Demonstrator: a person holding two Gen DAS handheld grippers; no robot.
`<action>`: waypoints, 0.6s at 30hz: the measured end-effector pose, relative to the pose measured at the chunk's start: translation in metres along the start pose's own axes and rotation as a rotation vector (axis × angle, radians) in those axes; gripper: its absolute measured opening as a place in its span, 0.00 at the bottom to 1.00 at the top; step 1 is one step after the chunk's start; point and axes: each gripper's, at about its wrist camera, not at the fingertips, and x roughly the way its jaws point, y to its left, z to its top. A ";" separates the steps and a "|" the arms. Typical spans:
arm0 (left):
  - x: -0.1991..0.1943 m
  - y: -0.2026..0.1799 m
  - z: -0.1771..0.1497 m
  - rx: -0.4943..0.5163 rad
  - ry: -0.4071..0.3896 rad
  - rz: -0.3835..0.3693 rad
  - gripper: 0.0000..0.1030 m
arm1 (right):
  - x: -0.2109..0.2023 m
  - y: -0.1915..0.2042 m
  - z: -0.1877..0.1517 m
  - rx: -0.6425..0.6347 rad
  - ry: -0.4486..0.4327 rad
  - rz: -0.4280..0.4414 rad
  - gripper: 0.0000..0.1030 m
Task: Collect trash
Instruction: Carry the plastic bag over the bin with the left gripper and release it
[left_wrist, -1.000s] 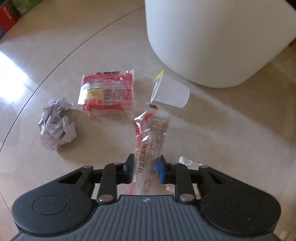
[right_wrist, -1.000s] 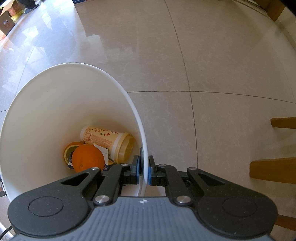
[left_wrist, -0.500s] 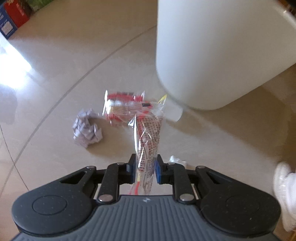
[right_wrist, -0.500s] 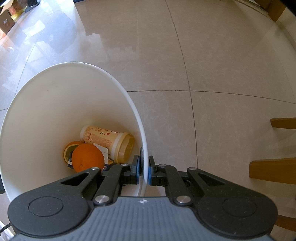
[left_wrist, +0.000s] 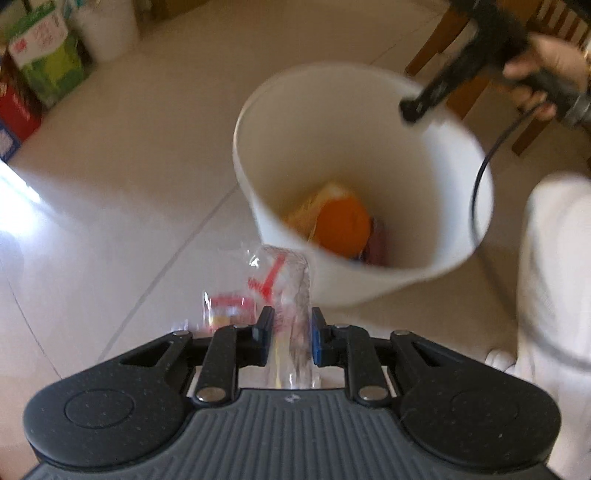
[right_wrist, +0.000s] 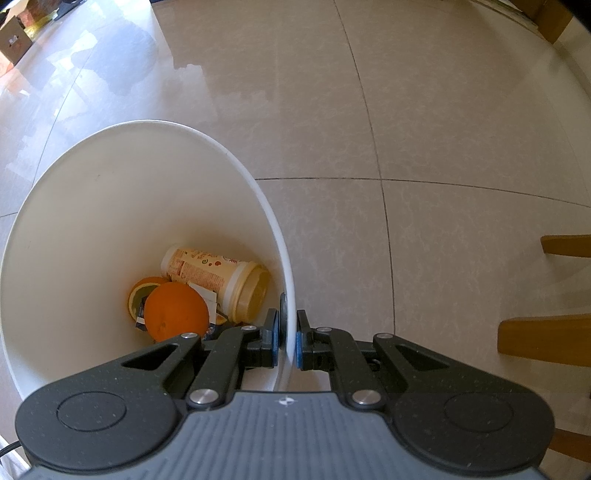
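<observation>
My left gripper (left_wrist: 289, 334) is shut on a clear plastic wrapper with red print (left_wrist: 286, 295), held high just before the near rim of the white bin (left_wrist: 258, 199). Inside the bin lie an orange (left_wrist: 343, 225) and other trash, blurred. Below on the floor, a red-and-white snack packet (left_wrist: 229, 308) peeks out beside the fingers. My right gripper (right_wrist: 287, 339) is shut on the bin's rim (right_wrist: 290, 295). In the right wrist view the bin holds an orange (right_wrist: 176, 312), a cut orange half (right_wrist: 142, 291) and a printed drink cup (right_wrist: 214, 280).
A person's hand (left_wrist: 543, 74) holds the other gripper's handle at the bin's far rim, its cable (left_wrist: 480, 177) trailing down. A white sleeve (left_wrist: 554, 277) is at the right. Boxes (left_wrist: 40, 62) stand at far left, wooden chair legs (right_wrist: 543, 339) at right.
My left gripper rose with the wrapper from the floor litter up to the bin's mouth, so the bin's inside now shows. The right gripper stayed clamped on the rim.
</observation>
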 end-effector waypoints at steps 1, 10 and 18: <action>-0.005 -0.003 0.009 0.009 -0.008 0.001 0.18 | 0.000 0.000 0.001 -0.002 -0.001 0.000 0.10; -0.025 -0.024 0.048 0.107 -0.028 0.004 0.09 | 0.000 -0.003 -0.001 0.000 -0.009 0.015 0.10; -0.030 -0.040 0.067 0.128 -0.049 -0.028 0.09 | -0.001 -0.007 -0.002 -0.001 -0.013 0.030 0.10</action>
